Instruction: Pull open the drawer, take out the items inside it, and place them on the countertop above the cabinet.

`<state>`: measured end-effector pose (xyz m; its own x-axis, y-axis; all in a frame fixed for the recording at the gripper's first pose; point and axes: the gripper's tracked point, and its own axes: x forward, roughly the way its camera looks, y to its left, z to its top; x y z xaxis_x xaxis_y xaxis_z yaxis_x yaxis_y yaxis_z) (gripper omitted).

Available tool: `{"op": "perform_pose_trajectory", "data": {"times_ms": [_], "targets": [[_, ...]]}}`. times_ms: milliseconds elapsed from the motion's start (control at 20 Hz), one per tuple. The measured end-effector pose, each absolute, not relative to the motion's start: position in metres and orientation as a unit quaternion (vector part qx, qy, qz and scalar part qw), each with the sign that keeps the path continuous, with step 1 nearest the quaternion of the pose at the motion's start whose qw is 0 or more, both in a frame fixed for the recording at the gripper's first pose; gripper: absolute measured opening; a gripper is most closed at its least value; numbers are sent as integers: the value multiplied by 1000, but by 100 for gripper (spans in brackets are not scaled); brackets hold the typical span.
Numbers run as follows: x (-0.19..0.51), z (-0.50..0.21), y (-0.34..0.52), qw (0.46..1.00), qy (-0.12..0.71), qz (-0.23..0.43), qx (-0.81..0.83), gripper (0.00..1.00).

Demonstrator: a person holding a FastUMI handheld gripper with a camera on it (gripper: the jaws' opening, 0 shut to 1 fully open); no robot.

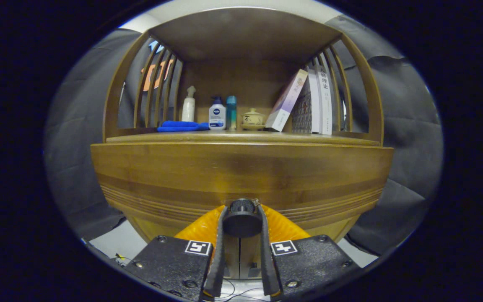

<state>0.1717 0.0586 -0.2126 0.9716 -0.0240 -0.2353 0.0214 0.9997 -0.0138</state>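
One step in hand: jaws of gripper [242, 214] pinching drawer knob [242, 219]; next, probably pulling straight back from cabinet [241, 176].

Wooden drawer [241, 176], tongs [242, 222] clamped on its round knob [242, 218].

The cabinet [241, 167] is varnished wood with a warm, semi-glossy sheen and fine grooves along its lower front. The drawer knob [242, 218], low in the centre of the frame, looks like matt dark plastic, though the close view blurs it. On the tabletop [241, 137], a folded blue cloth [181, 126] looks soft and napped, the bottles [217, 117] smooth plastic, the books [315, 102] paper.
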Motion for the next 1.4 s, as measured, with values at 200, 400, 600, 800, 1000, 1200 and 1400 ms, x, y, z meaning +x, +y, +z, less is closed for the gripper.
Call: {"op": "perform_pose_trajectory", "data": {"times_ms": [200, 400, 600, 800, 1000, 1200, 1400], "targets": [[147, -213, 58, 993, 121, -8, -7, 39], [123, -213, 58, 992, 125, -8, -3, 39], [97, -214, 57, 992, 125, -6, -3, 39], [77, -214, 57, 992, 128, -4, 3, 39], [58, -214, 56, 992, 126, 1, -4, 39], [35, -214, 55, 992, 126, 2, -3, 39], [17, -217, 58, 992, 128, 4, 2, 39]]}}
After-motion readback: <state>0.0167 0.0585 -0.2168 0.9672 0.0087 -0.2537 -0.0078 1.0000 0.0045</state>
